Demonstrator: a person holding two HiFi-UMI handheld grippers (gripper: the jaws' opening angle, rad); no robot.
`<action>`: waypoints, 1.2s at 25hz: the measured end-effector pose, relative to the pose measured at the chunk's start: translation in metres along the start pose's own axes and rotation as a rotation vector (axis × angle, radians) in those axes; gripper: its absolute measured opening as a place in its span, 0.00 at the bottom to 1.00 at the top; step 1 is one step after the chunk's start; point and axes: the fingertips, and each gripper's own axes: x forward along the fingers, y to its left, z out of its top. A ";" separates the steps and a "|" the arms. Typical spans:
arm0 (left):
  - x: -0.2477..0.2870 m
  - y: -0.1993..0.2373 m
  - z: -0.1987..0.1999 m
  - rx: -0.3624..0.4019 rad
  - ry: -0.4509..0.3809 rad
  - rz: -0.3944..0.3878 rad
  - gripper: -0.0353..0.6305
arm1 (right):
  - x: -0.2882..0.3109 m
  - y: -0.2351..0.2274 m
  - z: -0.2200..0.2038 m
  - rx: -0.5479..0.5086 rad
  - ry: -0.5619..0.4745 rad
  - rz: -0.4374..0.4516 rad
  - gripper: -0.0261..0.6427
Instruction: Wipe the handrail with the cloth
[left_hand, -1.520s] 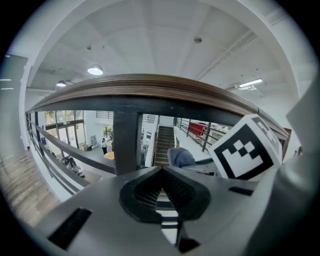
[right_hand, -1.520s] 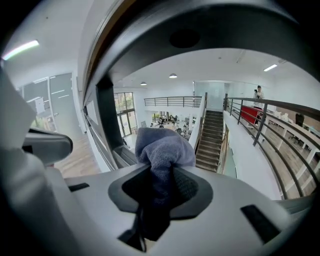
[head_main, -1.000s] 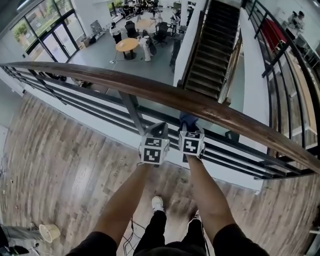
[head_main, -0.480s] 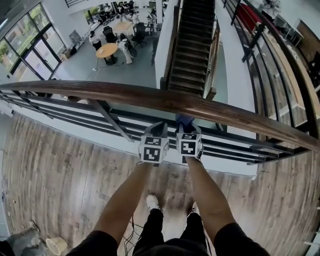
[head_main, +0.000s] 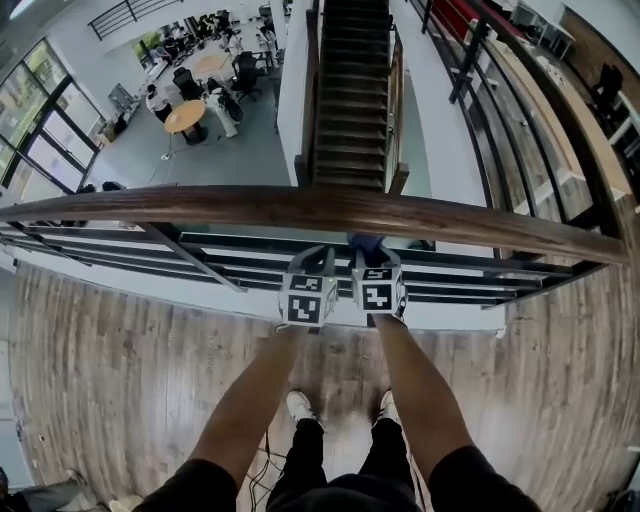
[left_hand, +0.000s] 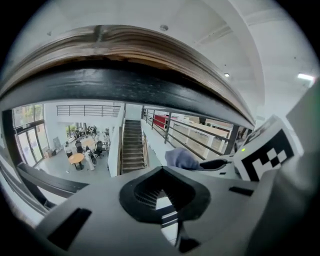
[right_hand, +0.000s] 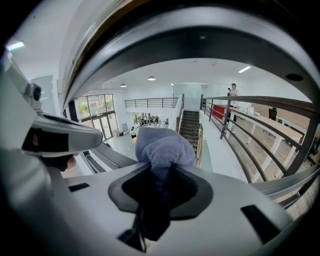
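A long brown wooden handrail (head_main: 330, 211) crosses the head view from side to side, above dark metal bars. Both grippers sit side by side just under it, near its middle. My right gripper (head_main: 368, 256) is shut on a bunched blue-grey cloth (head_main: 366, 243), which pokes out beyond its jaws right below the rail. In the right gripper view the cloth (right_hand: 162, 147) fills the gap of the right gripper (right_hand: 161, 175). My left gripper (head_main: 322, 258) is shut with nothing in it. From the left gripper (left_hand: 162, 175) view, the handrail (left_hand: 125, 55) arches close overhead and the cloth (left_hand: 182, 159) shows to the right.
Horizontal metal bars (head_main: 200, 262) run under the rail. Beyond is an open drop to a lower floor with a staircase (head_main: 350, 90) and tables (head_main: 186, 115). Another railing (head_main: 520, 110) runs along the right. I stand on wooden flooring (head_main: 120, 370); shoes (head_main: 300, 406) show below.
The view has swung: the handrail now lies nearly level and the staircase has shifted left. Both grippers stay side by side under the rail, the right still holding the cloth.
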 end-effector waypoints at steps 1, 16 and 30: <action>0.004 -0.011 0.000 0.003 0.002 -0.009 0.05 | -0.004 -0.009 -0.004 0.008 0.004 -0.001 0.19; 0.094 -0.166 0.001 0.031 0.048 -0.096 0.05 | -0.051 -0.197 -0.048 0.088 0.002 -0.097 0.19; 0.164 -0.309 0.017 0.025 0.070 -0.151 0.05 | -0.104 -0.364 -0.086 0.143 0.017 -0.155 0.19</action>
